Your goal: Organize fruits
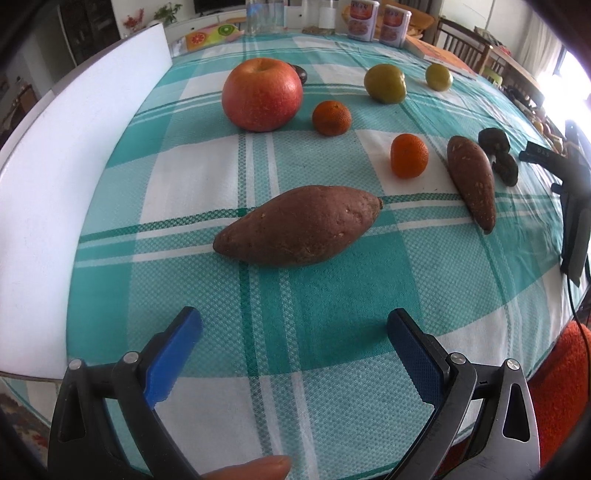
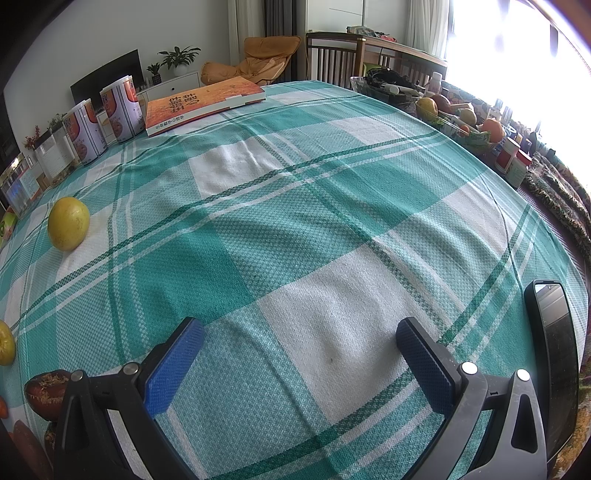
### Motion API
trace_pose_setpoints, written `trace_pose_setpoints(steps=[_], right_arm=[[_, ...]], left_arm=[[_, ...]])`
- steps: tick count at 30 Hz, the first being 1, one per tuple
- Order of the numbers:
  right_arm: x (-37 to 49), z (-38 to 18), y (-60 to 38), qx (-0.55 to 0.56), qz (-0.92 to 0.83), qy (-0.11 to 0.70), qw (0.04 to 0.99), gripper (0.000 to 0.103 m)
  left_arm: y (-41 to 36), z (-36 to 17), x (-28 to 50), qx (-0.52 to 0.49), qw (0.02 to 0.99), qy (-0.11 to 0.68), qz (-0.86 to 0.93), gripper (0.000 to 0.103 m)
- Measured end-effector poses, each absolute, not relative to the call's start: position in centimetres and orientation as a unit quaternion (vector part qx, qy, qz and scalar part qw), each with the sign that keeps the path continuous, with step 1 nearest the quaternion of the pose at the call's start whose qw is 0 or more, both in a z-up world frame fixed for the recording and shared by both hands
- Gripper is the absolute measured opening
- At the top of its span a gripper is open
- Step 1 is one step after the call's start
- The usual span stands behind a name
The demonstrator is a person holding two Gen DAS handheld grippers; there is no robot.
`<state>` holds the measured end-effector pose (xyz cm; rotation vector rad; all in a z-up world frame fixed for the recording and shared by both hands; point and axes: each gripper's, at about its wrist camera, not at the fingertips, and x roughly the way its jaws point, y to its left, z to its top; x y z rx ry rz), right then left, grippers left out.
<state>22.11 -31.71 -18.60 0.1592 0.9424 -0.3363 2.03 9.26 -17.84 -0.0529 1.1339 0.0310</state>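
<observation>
In the left wrist view my left gripper (image 1: 294,325) is open and empty above the checked tablecloth. Just ahead lies a large sweet potato (image 1: 299,225). Beyond it are a red apple (image 1: 261,94), two small oranges (image 1: 331,118) (image 1: 409,156), two yellow-green fruits (image 1: 385,83) (image 1: 438,76), a second sweet potato (image 1: 472,181) and dark mushrooms (image 1: 498,151). My right gripper shows at the right edge (image 1: 543,157). In the right wrist view my right gripper (image 2: 300,338) is open and empty over bare cloth. A yellow fruit (image 2: 68,222) lies far left.
A white board (image 1: 62,206) lies along the table's left side. Cans (image 1: 364,18), a book (image 2: 203,103) and jars stand at the far edge. A bowl of fruit and bottles (image 2: 476,125) stand on the right. A phone (image 2: 554,354) lies by the right gripper.
</observation>
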Motion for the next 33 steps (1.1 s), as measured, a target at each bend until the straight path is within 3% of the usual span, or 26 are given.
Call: trace_pose_setpoints(steps=[20, 26, 33], right_arm=[[21.9, -18.5, -31.9, 0.082, -0.160, 0.449, 0.875, 0.103], [15.4, -15.5, -33.0, 0.161, -0.165, 0.374, 0.898, 0.103], [10.1, -13.9, -32.0, 0.248, -0.071, 0.344, 0.903, 0.103]], left_arm=[[10.0, -18.1, 1.4, 0.008, 0.859, 0.511, -0.008, 0.103], [10.7, -15.8, 2.3, 0.013, 0.865, 0.495, -0.081, 0.101], [7.1, -14.4, 4.8, 0.164, 0.870, 0.443, -0.139, 0.099]])
